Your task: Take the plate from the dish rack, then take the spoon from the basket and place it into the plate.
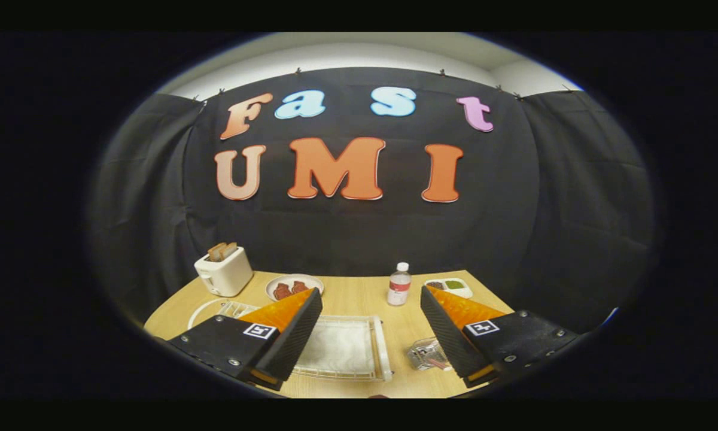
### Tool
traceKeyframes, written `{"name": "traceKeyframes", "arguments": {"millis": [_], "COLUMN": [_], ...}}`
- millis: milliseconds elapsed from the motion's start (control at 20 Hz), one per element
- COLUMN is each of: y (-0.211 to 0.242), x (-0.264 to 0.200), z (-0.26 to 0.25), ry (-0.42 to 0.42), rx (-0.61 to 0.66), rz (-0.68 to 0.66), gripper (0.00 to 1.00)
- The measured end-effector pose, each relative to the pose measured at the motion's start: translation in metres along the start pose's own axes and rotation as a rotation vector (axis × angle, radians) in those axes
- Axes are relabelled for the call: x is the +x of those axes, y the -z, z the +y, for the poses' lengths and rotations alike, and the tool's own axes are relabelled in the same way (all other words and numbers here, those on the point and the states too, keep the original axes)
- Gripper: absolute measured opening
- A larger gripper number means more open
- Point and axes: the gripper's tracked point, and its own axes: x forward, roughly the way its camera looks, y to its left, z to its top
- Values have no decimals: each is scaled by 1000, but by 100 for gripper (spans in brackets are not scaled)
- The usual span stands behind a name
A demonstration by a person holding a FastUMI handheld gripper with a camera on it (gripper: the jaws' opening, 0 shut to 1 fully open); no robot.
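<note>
1. Gripper [371, 335]: fingers spread wide apart, nothing between them, nothing touched. It hangs above the near part of the wooden table [347, 299].
2. Dish rack [341, 347]: white wire frame with a pale mat inside, lying on the table between the two fingers and partly hidden behind the left finger [290, 332].
3. Plate [206, 308]: a white curved rim shows at the far-left end of the rack, just beyond the left finger; most of it is covered, so I cannot tell whether it stands in the rack.
4. Basket [426, 353]: small clear container just beside the right finger [449, 338], with reddish items inside. Too small to make out a spoon.
5. Toaster [224, 272]: white, at the far left of the table, two slices of toast [222, 251] standing up out of it.
6. Small plate with brown food [294, 287]: beside the toaster, beyond the left finger.
7. Water bottle [399, 285]: upright, white cap, red label, beyond the gap between the fingers.
8. White tray [449, 287]: at the far right, holding green and dark food, just beyond the right finger.
</note>
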Motion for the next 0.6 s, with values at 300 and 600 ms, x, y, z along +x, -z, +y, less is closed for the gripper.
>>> {"name": "traceKeyframes", "arguments": {"millis": [300, 600], "y": [33, 85], "x": [33, 60], "z": [44, 71], "ry": [-35, -36], "rx": [-66, -102], "rz": [76, 215], "gripper": [99, 100]}}
